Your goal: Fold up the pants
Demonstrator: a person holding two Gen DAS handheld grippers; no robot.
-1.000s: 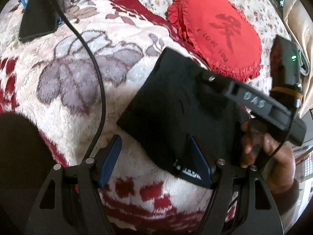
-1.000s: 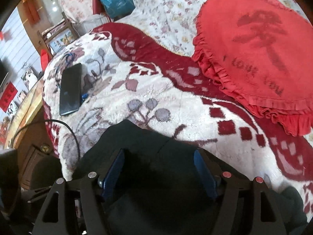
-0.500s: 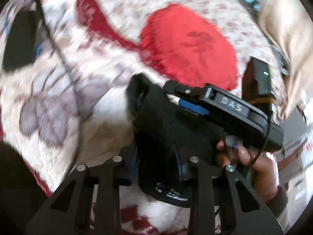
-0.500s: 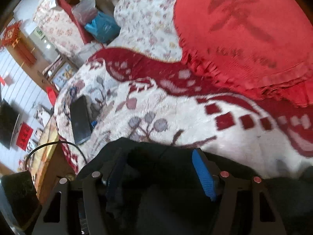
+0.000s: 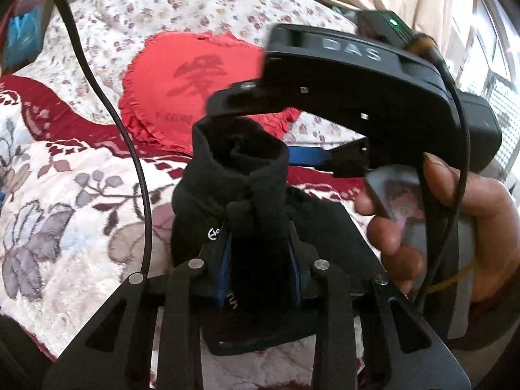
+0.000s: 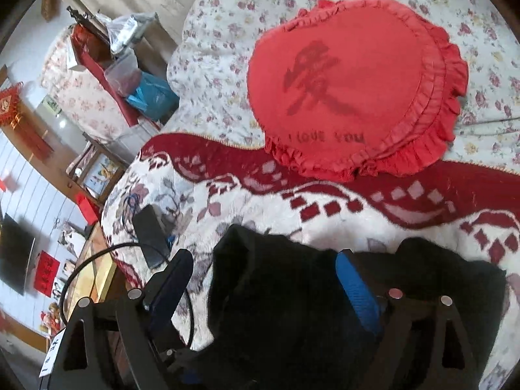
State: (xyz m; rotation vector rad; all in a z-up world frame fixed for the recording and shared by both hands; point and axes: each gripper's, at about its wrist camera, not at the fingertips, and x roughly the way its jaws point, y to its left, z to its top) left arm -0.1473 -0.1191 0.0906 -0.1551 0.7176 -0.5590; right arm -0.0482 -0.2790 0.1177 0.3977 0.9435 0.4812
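- Since the left gripper [image 5: 258,271] is clamped on the bunched black pants [image 5: 240,195], the bundle stands lifted ahead of its fingers for folding.
- Right gripper [image 6: 265,287]: jaws spread, pants between them, unpinched, just above the blanket [image 6: 260,195].

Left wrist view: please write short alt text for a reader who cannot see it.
The left gripper is shut on bunched black pants, held above a floral blanket. The right gripper, in a hand, sits close behind; a red ruffled cushion lies beyond.
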